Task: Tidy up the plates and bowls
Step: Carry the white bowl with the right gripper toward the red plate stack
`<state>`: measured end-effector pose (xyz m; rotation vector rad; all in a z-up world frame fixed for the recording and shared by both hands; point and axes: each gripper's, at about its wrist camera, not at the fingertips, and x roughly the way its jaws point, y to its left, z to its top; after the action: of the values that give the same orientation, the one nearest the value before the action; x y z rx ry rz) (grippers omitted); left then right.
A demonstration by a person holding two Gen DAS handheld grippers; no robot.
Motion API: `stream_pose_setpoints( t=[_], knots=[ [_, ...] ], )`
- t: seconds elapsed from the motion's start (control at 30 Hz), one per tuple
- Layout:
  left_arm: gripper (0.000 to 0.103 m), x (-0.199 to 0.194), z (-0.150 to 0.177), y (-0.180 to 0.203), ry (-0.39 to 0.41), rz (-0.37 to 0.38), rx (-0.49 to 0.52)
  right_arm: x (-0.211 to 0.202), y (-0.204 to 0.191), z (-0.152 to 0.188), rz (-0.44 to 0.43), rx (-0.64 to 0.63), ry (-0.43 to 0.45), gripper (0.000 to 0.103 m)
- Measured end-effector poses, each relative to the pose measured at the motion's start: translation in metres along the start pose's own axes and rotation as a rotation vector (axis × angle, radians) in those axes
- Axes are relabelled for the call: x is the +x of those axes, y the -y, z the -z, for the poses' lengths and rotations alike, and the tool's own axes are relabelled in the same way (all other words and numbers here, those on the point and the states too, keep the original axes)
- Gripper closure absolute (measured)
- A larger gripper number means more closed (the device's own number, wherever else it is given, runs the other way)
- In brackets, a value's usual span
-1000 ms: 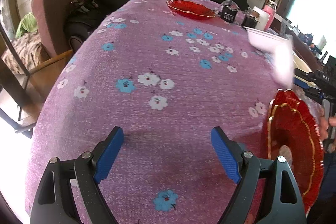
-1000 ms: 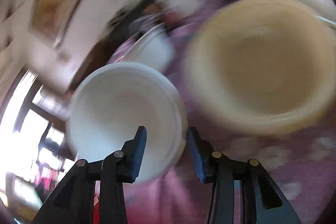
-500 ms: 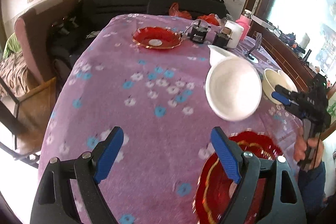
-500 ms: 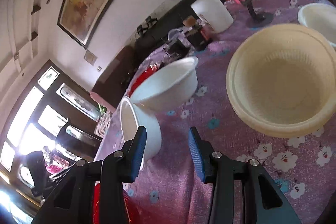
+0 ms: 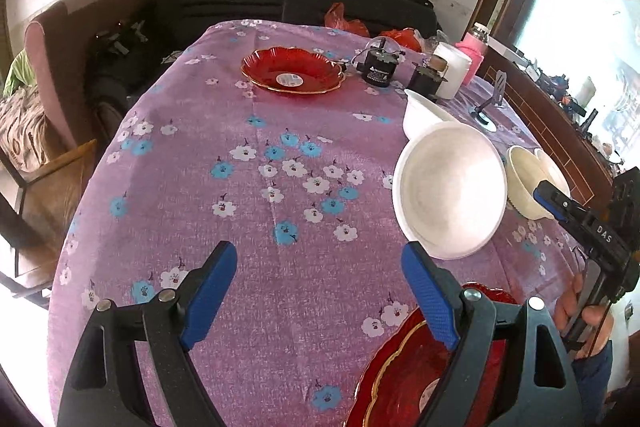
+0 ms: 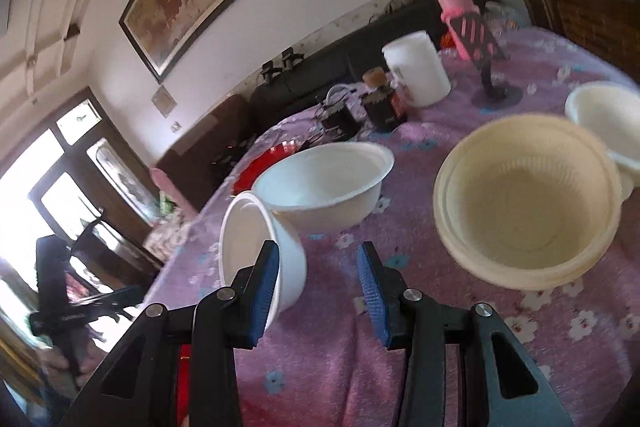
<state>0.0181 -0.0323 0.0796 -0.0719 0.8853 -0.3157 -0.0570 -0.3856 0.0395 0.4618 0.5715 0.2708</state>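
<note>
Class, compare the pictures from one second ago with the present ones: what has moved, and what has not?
The tilted white bowl swung from the table's far right edge toward its middle, beside the upright white bowl. The right gripper went from blurred motion to a sharp view, jaws apart around the bowl's wall. The left gripper rose, showing more of the table; it stayed open and empty. The far red plate stayed put.

tipped bowl (image 6: 260,259) leans against upright bowl (image 6: 324,187).
</note>
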Motion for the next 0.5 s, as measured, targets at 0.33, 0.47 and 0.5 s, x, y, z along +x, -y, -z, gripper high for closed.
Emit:
stream_pose_setpoints(
  t=[0.33,0.47,0.5],
  knots=[
    [0.019,-0.007,0.006,-0.015,0.027,0.014,-0.006,0.013,-0.008,0.001,0.099,-0.083,-0.02,0.058],
    [0.019,-0.007,0.007,-0.019,0.025,0.011,-0.01,0.012,-0.004,0.001,0.153,-0.088,-0.017,0.058],
    [0.019,-0.007,0.007,-0.02,0.024,0.011,-0.011,0.011,-0.003,0.001,0.158,-0.088,-0.018,0.058]
  ],
)
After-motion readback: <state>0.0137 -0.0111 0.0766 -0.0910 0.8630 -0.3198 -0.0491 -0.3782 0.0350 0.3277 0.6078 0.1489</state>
